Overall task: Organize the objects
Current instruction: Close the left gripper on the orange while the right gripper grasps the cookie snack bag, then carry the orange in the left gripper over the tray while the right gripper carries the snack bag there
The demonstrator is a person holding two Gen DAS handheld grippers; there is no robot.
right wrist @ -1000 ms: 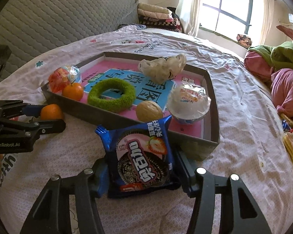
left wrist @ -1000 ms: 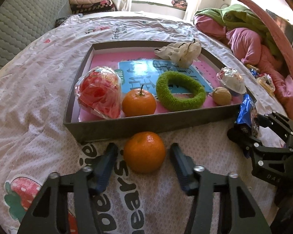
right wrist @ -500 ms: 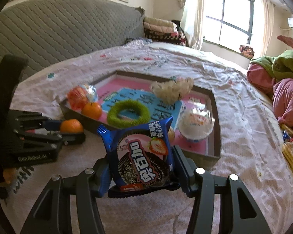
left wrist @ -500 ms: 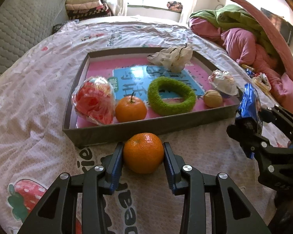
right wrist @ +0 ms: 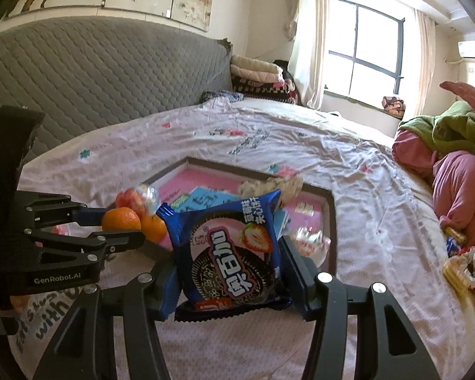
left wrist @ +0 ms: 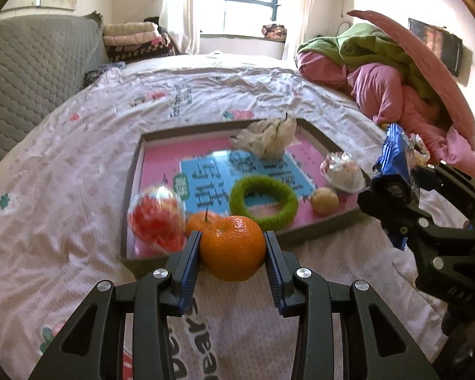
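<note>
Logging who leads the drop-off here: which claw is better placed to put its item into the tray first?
Left, probably. The left claw grips the orange just over the tray's near wall, beside the orange already inside. The right claw, gripping the cookie packet, sits short of the corner.

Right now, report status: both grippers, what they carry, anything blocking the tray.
Left gripper shut on tangerine, lifted off the bedspread. Right gripper shut on blue cookie packet, also lifted. Tray just ahead, nothing blocking it.

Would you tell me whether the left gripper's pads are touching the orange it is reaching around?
Touching: the left wrist view shows both pads pressed against the orange.
</note>
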